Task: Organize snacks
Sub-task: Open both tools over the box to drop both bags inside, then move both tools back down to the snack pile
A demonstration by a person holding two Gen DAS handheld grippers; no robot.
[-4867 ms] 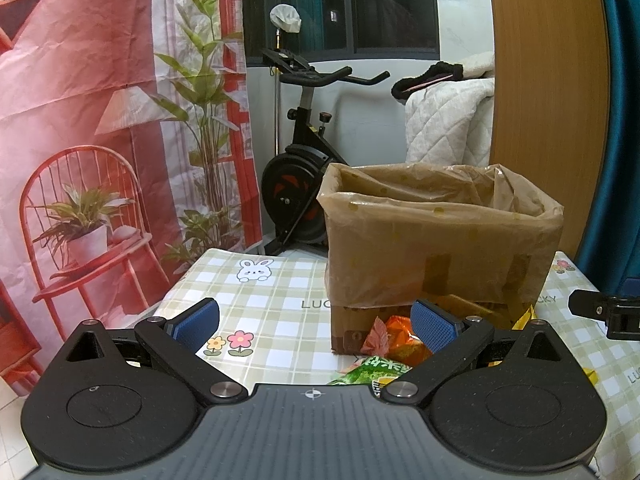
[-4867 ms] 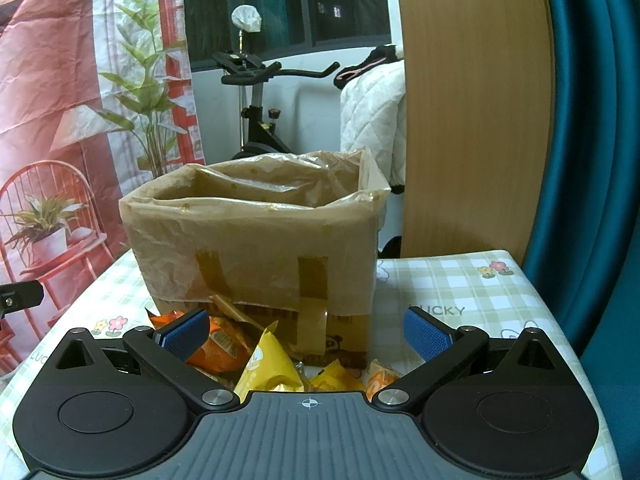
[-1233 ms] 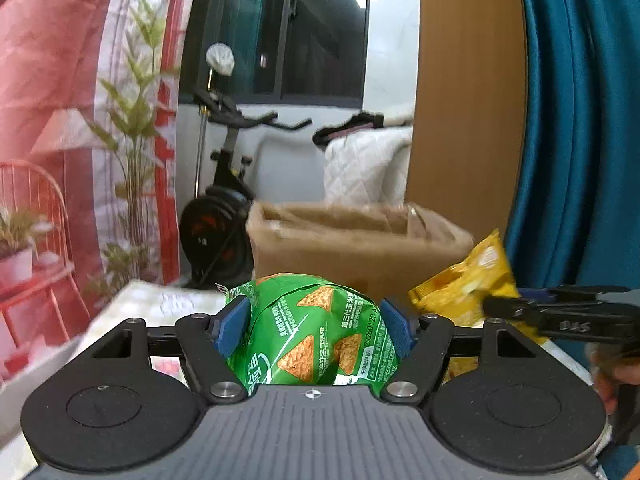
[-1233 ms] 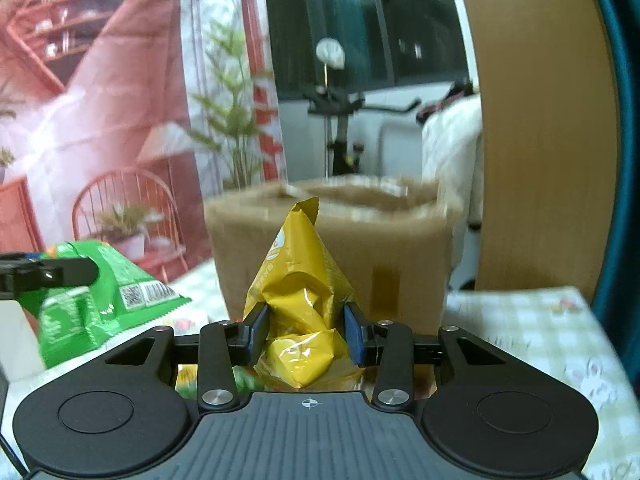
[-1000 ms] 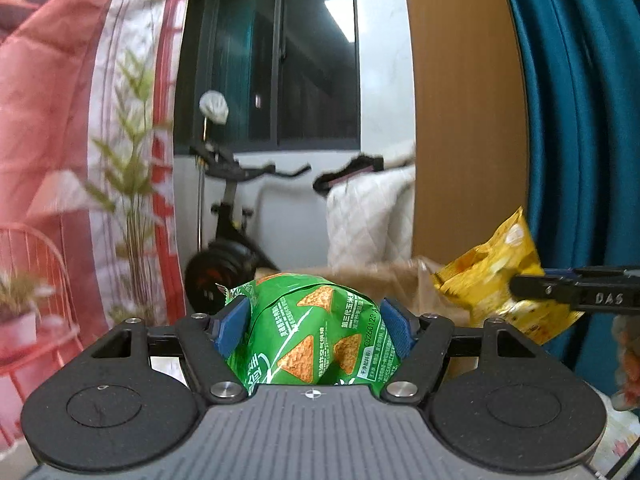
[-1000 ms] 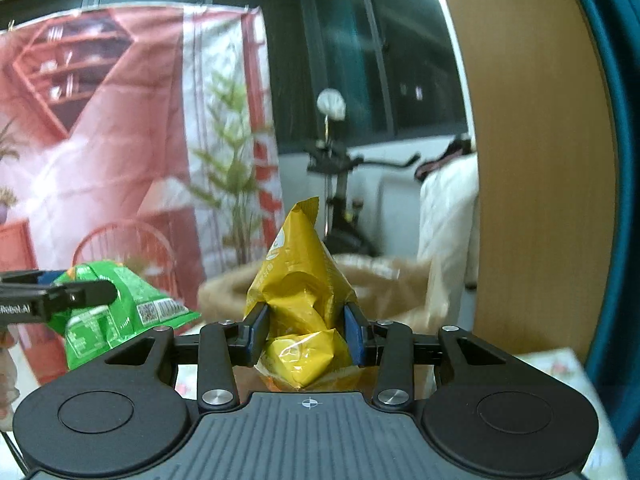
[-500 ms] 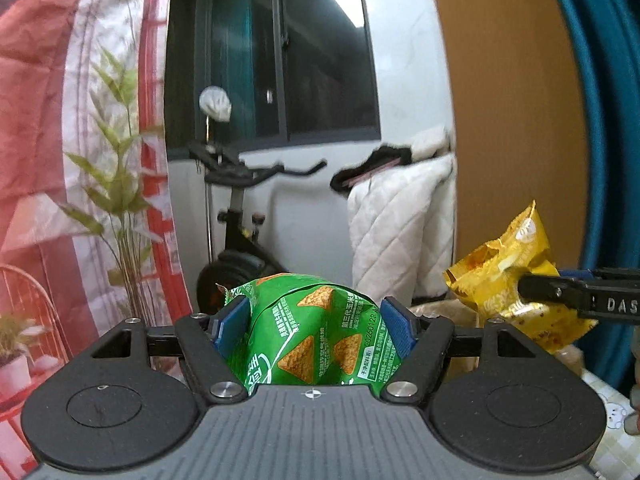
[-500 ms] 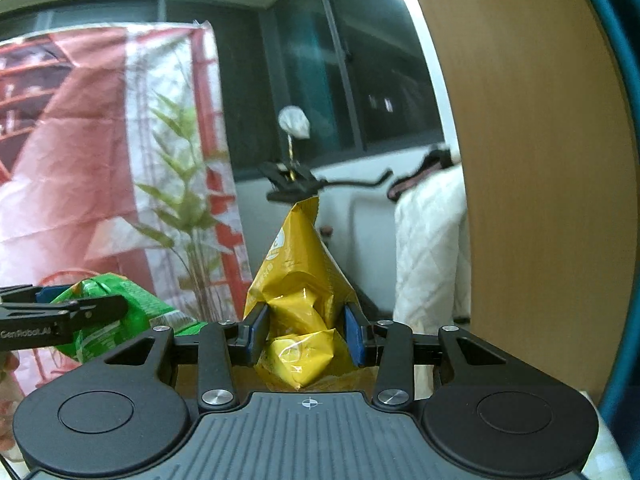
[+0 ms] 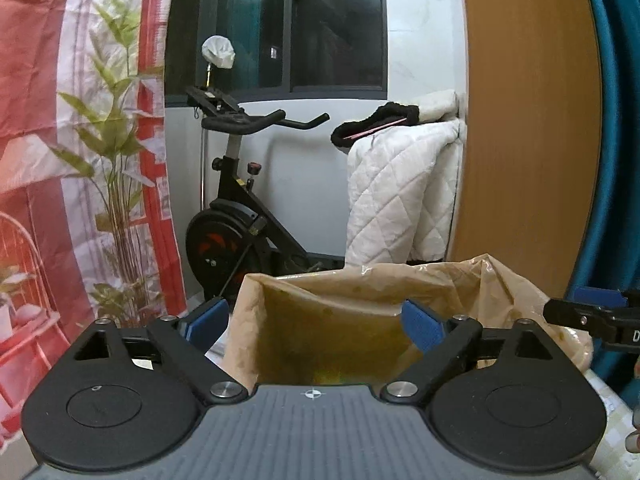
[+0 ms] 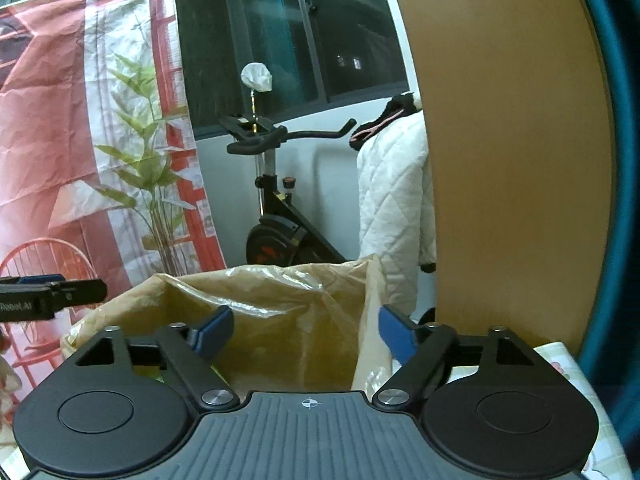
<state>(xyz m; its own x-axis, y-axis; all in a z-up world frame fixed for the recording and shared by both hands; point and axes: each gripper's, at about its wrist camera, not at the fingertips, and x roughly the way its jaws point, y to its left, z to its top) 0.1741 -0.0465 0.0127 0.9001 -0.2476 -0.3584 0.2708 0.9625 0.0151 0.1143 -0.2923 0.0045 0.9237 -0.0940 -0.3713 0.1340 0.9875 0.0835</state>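
Both hand-held grippers hang over the open top of the plastic-lined cardboard box [image 9: 332,320]: the left hand-held gripper [image 9: 316,320] has just spread its blue pads wide with nothing between them, and the right hand-held gripper [image 10: 306,330] has likewise just opened and is empty. The box stands on the checked surface [image 10: 560,360]. A yellow glint deep in the box may be a snack bag, though I cannot tell.
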